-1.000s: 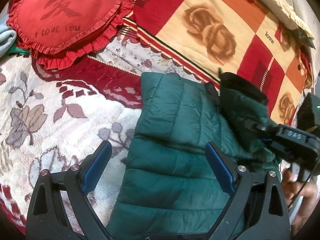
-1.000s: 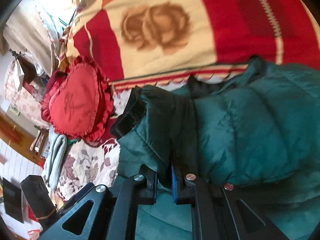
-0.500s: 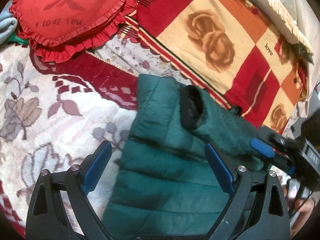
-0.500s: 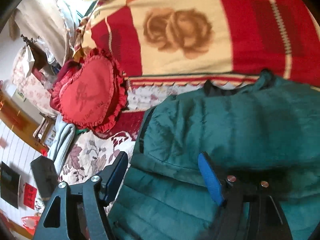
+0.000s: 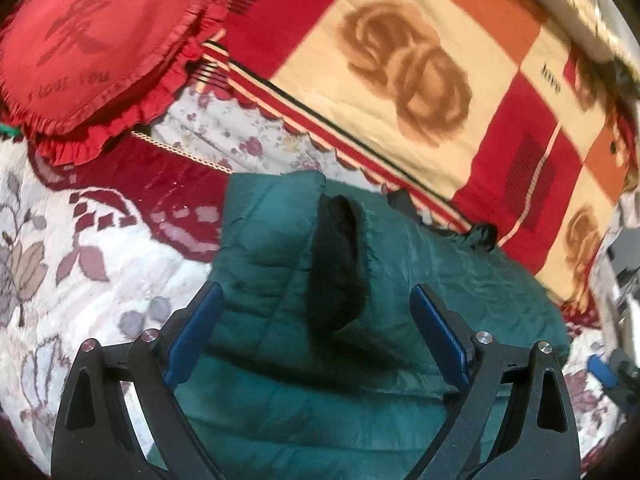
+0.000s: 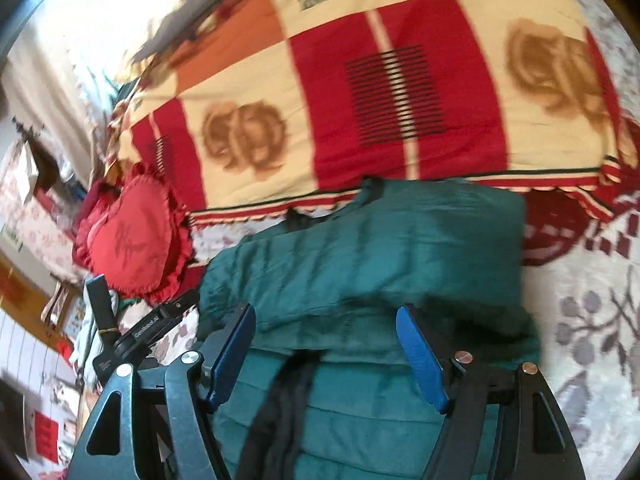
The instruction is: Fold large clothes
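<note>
A dark green quilted down jacket lies on the bed. One sleeve is folded across its body, and the black sleeve cuff rests on top near the middle. My left gripper is open and empty, hovering over the jacket with the cuff between its blue pads. In the right wrist view the jacket fills the centre, its folded sleeve lying crosswise. My right gripper is open and empty just above the jacket's near part. The right gripper's blue pad shows at the right edge of the left wrist view.
A red heart-shaped ruffled cushion lies at the far left. A red, cream and orange rose-patterned blanket lies beyond the jacket. The floral white and maroon bedspread surrounds it. Room furniture shows at the right wrist view's left edge.
My right gripper let go of the sleeve it held, opened, and drew back to the right. The sleeve now lies folded across the jacket. My left gripper moved slightly closer.
</note>
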`<state>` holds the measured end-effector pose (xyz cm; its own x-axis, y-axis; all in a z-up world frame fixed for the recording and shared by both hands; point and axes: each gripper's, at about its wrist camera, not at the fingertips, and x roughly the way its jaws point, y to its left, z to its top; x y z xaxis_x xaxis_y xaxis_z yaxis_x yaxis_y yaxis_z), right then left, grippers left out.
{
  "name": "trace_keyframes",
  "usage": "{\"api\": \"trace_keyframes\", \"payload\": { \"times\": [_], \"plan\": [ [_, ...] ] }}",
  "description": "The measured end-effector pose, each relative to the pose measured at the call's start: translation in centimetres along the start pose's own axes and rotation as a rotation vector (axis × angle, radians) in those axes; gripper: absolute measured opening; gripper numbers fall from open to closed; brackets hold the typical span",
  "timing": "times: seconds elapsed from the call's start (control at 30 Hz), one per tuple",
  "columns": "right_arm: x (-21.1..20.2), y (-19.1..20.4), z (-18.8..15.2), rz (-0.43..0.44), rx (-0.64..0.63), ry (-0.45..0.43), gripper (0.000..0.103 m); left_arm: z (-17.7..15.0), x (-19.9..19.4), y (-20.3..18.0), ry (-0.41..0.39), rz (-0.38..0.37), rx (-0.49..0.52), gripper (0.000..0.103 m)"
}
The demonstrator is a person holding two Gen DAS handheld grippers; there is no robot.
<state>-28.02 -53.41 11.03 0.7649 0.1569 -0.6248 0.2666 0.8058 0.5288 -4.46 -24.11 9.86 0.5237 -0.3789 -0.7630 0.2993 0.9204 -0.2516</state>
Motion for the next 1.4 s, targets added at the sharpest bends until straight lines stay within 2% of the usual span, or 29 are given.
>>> {"api": "trace_keyframes", "payload": {
  "times": [0.07,0.1,0.13,0.2,0.3,0.47,0.67,0.73,0.87,1.0,1.17,1.3,1.4],
  "plan": [
    [-0.4,-0.8,0.2,-0.003,0.018,-0.011,0.070,-0.1,0.9,-1.1,0.012,0.021,0.045,0.092],
    [-0.6,-1.2,0.3,-0.001,0.029,-0.017,0.070,-0.2,1.2,-1.5,0.017,0.037,0.069,0.079],
    [-0.7,-1.5,0.4,-0.001,0.039,-0.021,0.070,-0.3,1.6,-2.0,0.031,0.050,0.091,0.054],
    [-0.7,-1.9,0.6,-0.008,0.050,-0.029,0.070,-0.3,2.3,-2.5,0.070,0.032,0.123,0.025],
    [-0.5,-2.0,0.9,-0.014,0.051,-0.036,0.070,0.1,1.4,-2.2,0.042,0.007,0.108,0.015],
    [1.1,-1.4,1.2,-0.009,0.031,-0.021,0.070,1.3,-1.3,0.0,-0.031,0.008,0.089,0.012],
    [6.6,0.3,0.6,-0.078,-0.053,0.058,0.070,-0.2,-0.1,2.5,0.009,0.066,0.083,0.012],
    [8.4,1.0,0.5,-0.123,-0.096,0.081,0.070,-0.9,0.6,3.1,0.028,0.071,0.072,0.012],
    [11.7,1.8,-0.8,-0.278,-0.179,0.124,0.071,-1.5,1.6,3.5,0.044,0.076,0.067,0.012],
    [13.4,2.0,-2.5,-0.366,-0.242,0.117,0.071,-1.8,2.1,3.4,0.043,0.093,0.087,0.013],
    [13.4,2.0,-2.8,-0.393,-0.240,0.114,0.071,-2.1,2.1,2.9,0.025,0.120,0.105,0.013],
    [11.2,2.0,-2.1,-0.346,-0.203,0.101,0.070,-2.2,1.5,2.4,0.009,0.130,0.142,0.013],
    [9.1,2.0,-2.1,-0.322,-0.186,0.055,0.070,-2.2,0.7,2.2,0.005,0.134,0.167,0.022]
  ]
}}
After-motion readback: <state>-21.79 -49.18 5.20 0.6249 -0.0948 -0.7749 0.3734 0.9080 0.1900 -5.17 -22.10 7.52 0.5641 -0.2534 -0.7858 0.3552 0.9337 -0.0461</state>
